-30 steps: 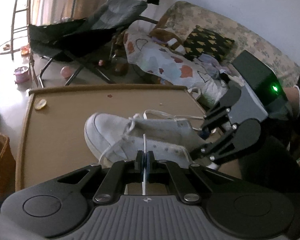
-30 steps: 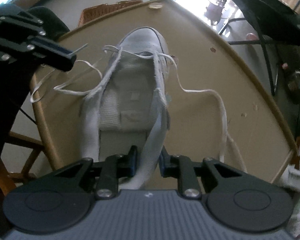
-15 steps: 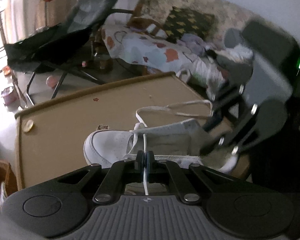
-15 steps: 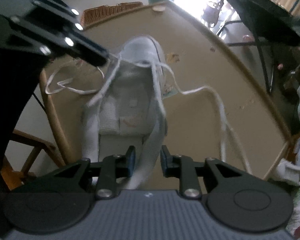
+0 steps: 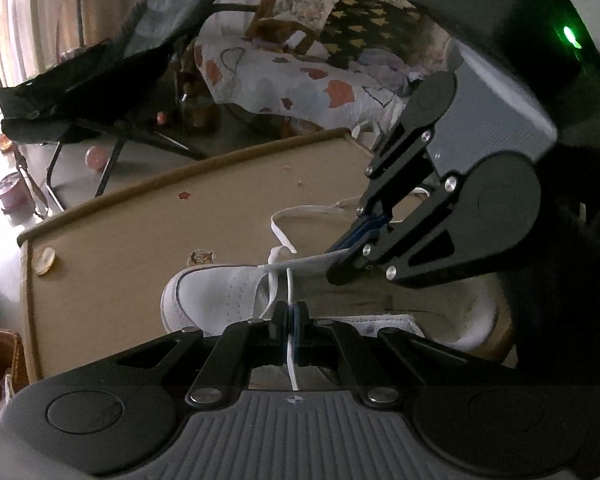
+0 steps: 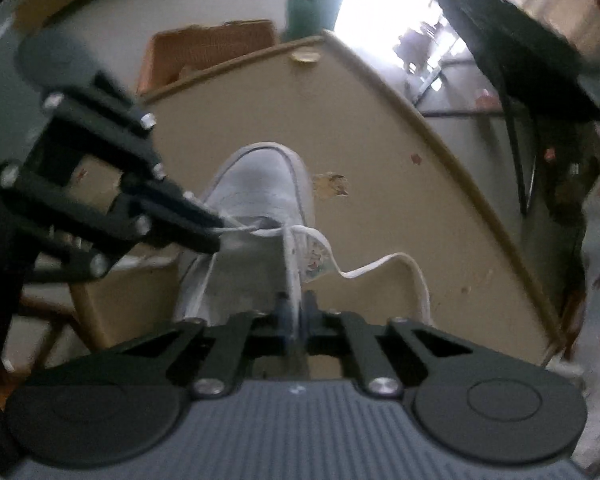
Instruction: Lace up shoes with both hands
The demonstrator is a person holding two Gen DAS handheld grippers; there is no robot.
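A white sneaker lies on the tan table, toe pointing away in the right wrist view. My left gripper is shut on a white lace end that runs taut up to the shoe's eyelets. In the right wrist view it holds that lace just left of the tongue. My right gripper has its jaws closing, and its pads pinch the shoe's right eyelet flap. Its tips show over the shoe's opening in the left wrist view. The other lace end lies loose on the table.
A wicker basket and a teal bin stand beyond the table's far end. A black folding chair and a sofa with a patterned quilt lie beyond its side. A small round disc rests near one corner.
The right gripper's jaws have closed onto the eyelet flap that stood between them. The left gripper has come in closer to the shoe with its lace, and its view has rolled.
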